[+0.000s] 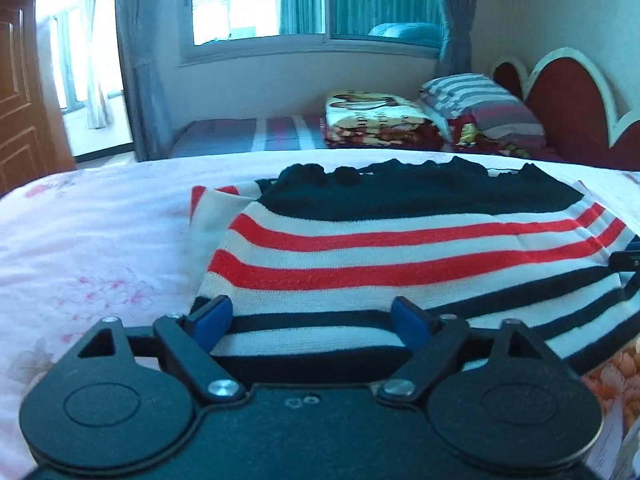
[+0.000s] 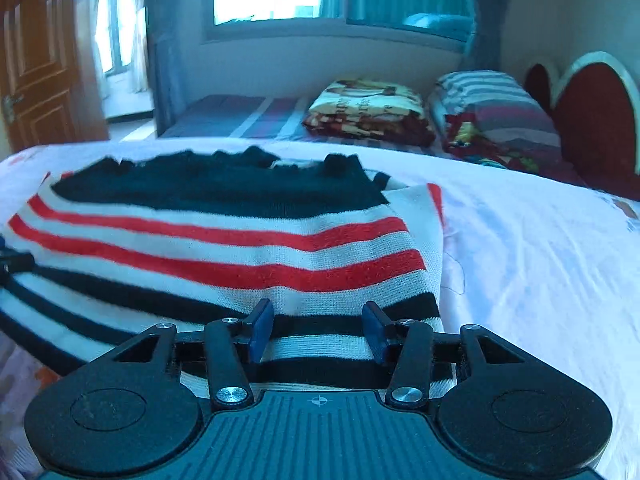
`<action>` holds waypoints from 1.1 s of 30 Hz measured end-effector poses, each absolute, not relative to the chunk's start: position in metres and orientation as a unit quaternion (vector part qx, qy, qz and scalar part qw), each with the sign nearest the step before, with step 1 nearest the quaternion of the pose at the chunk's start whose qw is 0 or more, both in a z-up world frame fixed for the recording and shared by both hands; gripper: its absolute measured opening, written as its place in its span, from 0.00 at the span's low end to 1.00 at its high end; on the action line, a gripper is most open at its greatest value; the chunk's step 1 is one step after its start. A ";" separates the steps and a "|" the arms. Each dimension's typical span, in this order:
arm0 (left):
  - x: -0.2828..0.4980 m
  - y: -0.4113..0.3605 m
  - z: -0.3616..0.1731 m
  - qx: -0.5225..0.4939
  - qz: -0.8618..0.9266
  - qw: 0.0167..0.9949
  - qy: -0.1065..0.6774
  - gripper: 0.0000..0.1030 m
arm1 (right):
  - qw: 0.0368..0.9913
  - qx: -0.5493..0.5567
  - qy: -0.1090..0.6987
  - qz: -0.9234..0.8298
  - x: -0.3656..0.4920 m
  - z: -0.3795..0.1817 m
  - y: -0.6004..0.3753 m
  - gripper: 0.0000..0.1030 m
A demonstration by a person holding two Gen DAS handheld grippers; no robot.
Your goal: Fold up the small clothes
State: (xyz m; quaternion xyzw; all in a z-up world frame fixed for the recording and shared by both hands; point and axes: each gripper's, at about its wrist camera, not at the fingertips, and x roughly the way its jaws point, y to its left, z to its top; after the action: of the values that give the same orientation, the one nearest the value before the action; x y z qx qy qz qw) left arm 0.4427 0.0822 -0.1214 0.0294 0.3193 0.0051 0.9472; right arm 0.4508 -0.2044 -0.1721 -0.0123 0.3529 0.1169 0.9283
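Note:
A small knit sweater (image 1: pixel 400 240) with white, red and dark navy stripes lies on the pink floral bedsheet (image 1: pixel 100 232). Its sleeves are folded in and its dark top points away. My left gripper (image 1: pixel 312 320) is open, its blue pads (image 1: pixel 212 322) spread over the sweater's near left hem. My right gripper (image 2: pixel 318 330) is open, its blue pads (image 2: pixel 262 330) over the near right hem of the sweater (image 2: pixel 240 240). The right gripper's tip shows at the right edge of the left wrist view (image 1: pixel 626 258).
The sheet (image 2: pixel 540 260) stretches right and left of the sweater. Behind lie a second bed (image 1: pixel 240 136), a folded patterned blanket (image 1: pixel 372 120), striped pillows (image 1: pixel 480 100), a red headboard (image 1: pixel 568 100), a window with curtains and a wooden door (image 2: pixel 36 60).

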 end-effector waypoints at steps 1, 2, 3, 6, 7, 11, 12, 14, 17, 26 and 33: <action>0.441 0.074 -0.118 0.028 0.002 0.948 0.316 0.73 | 0.929 -0.005 0.348 0.128 0.446 -0.169 -0.197 0.46; 0.439 0.066 -0.115 0.023 -0.010 0.950 0.312 0.75 | 0.927 -0.002 0.348 0.140 0.439 -0.166 -0.188 0.46; 0.436 0.056 -0.114 0.020 -0.021 0.951 0.308 0.75 | 0.924 -0.004 0.352 0.152 0.432 -0.166 -0.178 0.46; 0.427 0.027 -0.121 0.032 -0.052 0.948 0.314 0.78 | 0.915 -0.036 0.376 0.144 0.418 -0.177 -0.155 0.46; 0.425 0.021 -0.125 0.041 -0.057 0.946 0.318 0.78 | 0.916 -0.043 0.374 0.139 0.411 -0.180 -0.155 0.46; 0.408 0.029 -0.135 0.061 -0.063 0.942 0.323 0.80 | 0.917 -0.054 0.367 0.144 0.391 -0.183 -0.173 0.46; 0.405 0.038 -0.135 0.053 -0.058 0.943 0.324 0.80 | 0.916 -0.051 0.367 0.151 0.388 -0.184 -0.178 0.46; 0.400 0.054 -0.132 0.044 -0.046 0.946 0.319 0.78 | 0.918 -0.034 0.364 0.157 0.390 -0.175 -0.189 0.46; 0.395 0.075 -0.121 0.035 -0.013 0.951 0.306 0.74 | 0.936 0.008 0.336 0.108 0.393 -0.154 -0.224 0.46; 0.396 0.100 -0.127 0.012 -0.009 0.944 0.329 0.72 | 0.906 0.127 0.398 0.076 0.419 -0.169 -0.298 0.33; 0.396 0.103 -0.129 0.011 -0.015 0.944 0.329 0.72 | 0.915 0.074 0.391 0.061 0.396 -0.174 -0.299 0.08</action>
State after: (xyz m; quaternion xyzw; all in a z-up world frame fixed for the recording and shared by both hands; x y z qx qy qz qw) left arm 0.3958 0.1034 -0.1294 0.0112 0.3292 -0.0150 0.9441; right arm 0.3964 -0.2987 -0.1742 0.0739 0.3910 0.0610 0.9154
